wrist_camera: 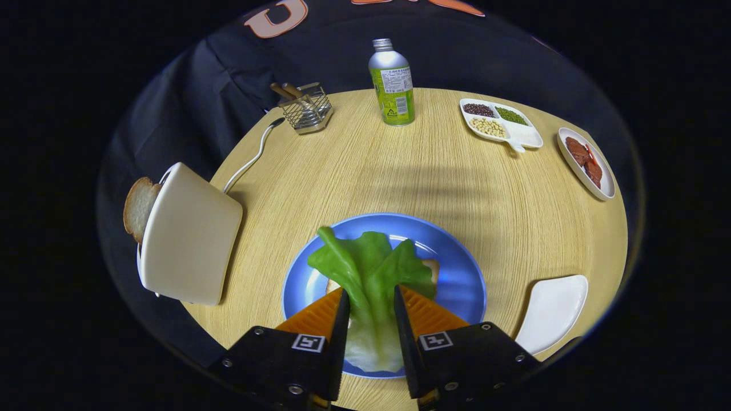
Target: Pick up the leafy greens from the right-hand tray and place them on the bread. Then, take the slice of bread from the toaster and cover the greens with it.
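— What has our gripper [370,299] got?
— Its two fingers press the leafy greens' [370,268] pale stalk from both sides, over the bread [432,268] on the blue plate [457,251].
— And beyond?
— We see the toaster [191,234] to the left holding a slice of bread [139,206], and a white tray [551,311] to the right on the table [400,171].
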The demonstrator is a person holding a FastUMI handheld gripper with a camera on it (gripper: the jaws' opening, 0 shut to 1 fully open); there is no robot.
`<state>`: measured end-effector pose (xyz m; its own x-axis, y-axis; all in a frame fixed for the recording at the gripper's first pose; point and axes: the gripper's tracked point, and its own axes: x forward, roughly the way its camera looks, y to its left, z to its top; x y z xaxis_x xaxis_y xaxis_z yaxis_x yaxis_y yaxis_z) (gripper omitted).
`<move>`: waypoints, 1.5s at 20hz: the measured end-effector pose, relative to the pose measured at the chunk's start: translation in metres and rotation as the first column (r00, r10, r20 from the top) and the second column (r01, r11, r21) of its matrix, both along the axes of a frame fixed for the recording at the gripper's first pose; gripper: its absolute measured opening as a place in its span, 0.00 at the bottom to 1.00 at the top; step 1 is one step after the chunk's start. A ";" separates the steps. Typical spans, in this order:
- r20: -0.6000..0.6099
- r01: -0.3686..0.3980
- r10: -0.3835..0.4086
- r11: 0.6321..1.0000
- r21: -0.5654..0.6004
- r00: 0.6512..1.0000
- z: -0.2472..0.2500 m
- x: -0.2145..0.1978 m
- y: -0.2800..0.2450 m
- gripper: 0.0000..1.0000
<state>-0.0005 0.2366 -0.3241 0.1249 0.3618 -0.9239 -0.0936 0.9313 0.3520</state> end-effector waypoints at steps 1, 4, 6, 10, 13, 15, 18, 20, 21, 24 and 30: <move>0.001 -0.008 0.008 1.000 -0.014 1.000 -0.002 -0.001 0.000 0.49; 0.003 -0.015 0.015 0.998 -0.067 1.000 -0.006 -0.001 -0.007 0.51; 0.019 -0.002 0.003 0.996 -0.086 1.000 -0.003 0.004 -0.010 0.52; 0.044 0.013 -0.010 0.998 -0.062 0.999 0.023 0.011 -0.003 0.52; 0.082 0.019 -0.019 1.000 -0.004 0.996 0.058 0.020 0.014 0.54; 0.084 0.030 -0.035 0.998 0.063 0.996 0.085 0.025 0.031 0.63; 0.128 0.006 -0.019 0.994 0.106 0.992 0.122 0.036 0.052 0.81; 0.152 -0.015 -0.005 0.992 0.127 0.988 0.145 0.041 0.068 0.87; 0.166 -0.026 0.004 0.991 0.131 0.986 0.155 0.045 0.075 0.88; 0.194 -0.056 0.028 0.988 0.141 0.981 0.184 0.053 0.098 0.91; 0.231 -0.142 0.104 0.978 0.155 0.967 0.220 0.059 0.149 0.91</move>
